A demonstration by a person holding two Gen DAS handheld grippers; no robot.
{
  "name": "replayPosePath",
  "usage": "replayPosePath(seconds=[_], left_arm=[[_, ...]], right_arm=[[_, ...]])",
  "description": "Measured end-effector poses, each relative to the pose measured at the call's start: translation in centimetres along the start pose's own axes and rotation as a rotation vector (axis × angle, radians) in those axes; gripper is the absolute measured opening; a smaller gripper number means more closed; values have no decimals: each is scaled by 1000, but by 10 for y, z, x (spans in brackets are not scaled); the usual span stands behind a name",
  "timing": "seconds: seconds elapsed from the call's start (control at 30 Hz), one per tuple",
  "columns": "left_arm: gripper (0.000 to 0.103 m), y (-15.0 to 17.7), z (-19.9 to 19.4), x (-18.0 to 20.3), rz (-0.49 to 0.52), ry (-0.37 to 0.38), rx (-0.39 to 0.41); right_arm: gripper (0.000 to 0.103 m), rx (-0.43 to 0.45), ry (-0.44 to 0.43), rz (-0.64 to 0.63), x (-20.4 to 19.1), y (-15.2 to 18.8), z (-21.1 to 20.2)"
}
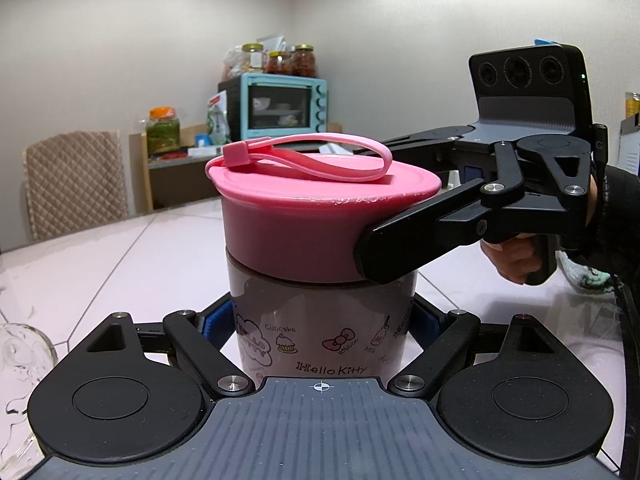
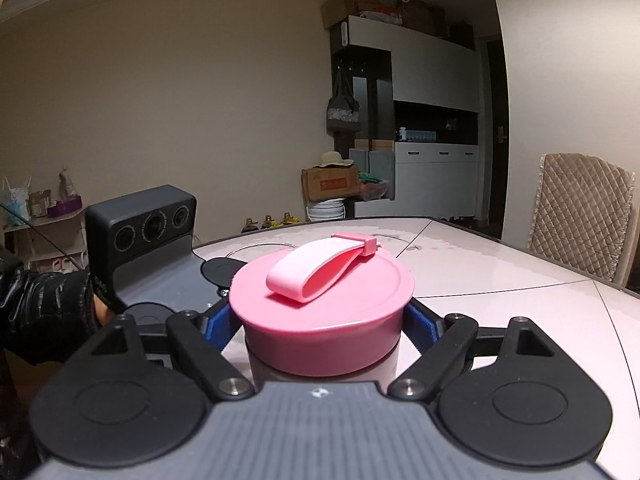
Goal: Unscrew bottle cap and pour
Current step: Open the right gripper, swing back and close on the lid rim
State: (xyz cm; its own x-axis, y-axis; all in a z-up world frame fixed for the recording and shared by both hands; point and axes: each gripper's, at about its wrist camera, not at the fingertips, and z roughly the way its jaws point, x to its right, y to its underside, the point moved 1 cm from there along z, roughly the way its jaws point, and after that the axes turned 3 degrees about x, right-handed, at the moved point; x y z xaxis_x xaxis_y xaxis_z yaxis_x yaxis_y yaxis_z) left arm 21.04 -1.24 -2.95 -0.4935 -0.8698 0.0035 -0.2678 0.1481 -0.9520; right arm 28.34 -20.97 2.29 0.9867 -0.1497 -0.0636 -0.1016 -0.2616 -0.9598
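Left hand-held gripper (image 1: 320, 320) is clamped on the bottle (image 1: 320, 320) body, blue pads pressing both sides just below the cap (image 1: 288, 232). Right hand-held gripper (image 2: 322, 320) grips the pink cap, blue pads (image 2: 218, 326) tight against its rim on both sides; in left wrist view one black finger (image 1: 400, 248) lies across the cap's right side, w/ a hand (image 1: 516, 258) in a dark sleeve on the handle behind.

Bottle stands upright on the pale bench (image 1: 120, 264), between both tools. Body is translucent w/ cartoon print: "Hello Kitty", cupcake, ribbon. Cap is still seated on the neck, looks a bit tilted in left view. Pink strap (image 2: 316, 270) loops flat across the cap top, clasp toward the far edge in right view.

Clear glass item (image 1: 20, 380) at left edge of left view, beside the left tool; can't tell what it is exactly.

Background: teal oven (image 1: 280, 106) w/ jars (image 1: 280, 58) on top, quilted chair (image 1: 76, 184) at bench's far side. Right view shows the left tool's camera block (image 2: 148, 224), a white cabinet (image 2: 432, 140) and a cardboard box (image 2: 330, 184) w/ a hat on it.
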Motion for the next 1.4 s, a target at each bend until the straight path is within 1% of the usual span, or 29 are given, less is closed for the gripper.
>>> replayPosePath(seconds=[0.07, 0.1, 0.13, 0.17, 0.3, 0.37, 0.47, 0.57, 0.67, 0.73, 0.93, 1.17, 1.4], left_arm=[[90, 0, 0, 0, -1, 0, -1], [90, 0, 0, 1, 0, 0, -1], [90, 0, 0, 1, 0, 0, -1], [90, -1, 0, 1, -1, 0, -1], [90, 0, 0, 0, -1, 0, -1], [90, -1, 0, 0, -1, 0, 0], [90, -1, 1, 0, 0, 0, 0], [90, -1, 1, 0, 0, 0, 0], [90, -2, 1, 0, 0, 0, 0], [90, -2, 2, 0, 0, 0, 0], [90, -2, 3, -1, 0, 0, 0], [90, -2, 3, -1, 0, 0, 0], [90, -2, 2, -1, 0, 0, 0]], right_arm=[[86, 3, 17, 4, -1, -1, -1], [89, 6, 28, 6, -2, -1, -1], [94, 6, 61, 3, -5, -1, -2], [95, 6, 99, -1, -9, -2, -3], [95, 14, 206, 23, -24, -6, -9], [95, 23, 280, 32, -36, -7, -13], [96, 40, 360, 64, -54, -6, -14], [96, 78, 416, 109, -67, -4, -15], [98, 88, 468, 127, -75, -3, -13], [99, 85, 491, 135, -77, -1, -11], [99, 78, 520, 161, -79, 5, -1], [99, 66, 583, 148, -82, 6, 13], [98, 55, 610, 165, -81, 6, 27]])
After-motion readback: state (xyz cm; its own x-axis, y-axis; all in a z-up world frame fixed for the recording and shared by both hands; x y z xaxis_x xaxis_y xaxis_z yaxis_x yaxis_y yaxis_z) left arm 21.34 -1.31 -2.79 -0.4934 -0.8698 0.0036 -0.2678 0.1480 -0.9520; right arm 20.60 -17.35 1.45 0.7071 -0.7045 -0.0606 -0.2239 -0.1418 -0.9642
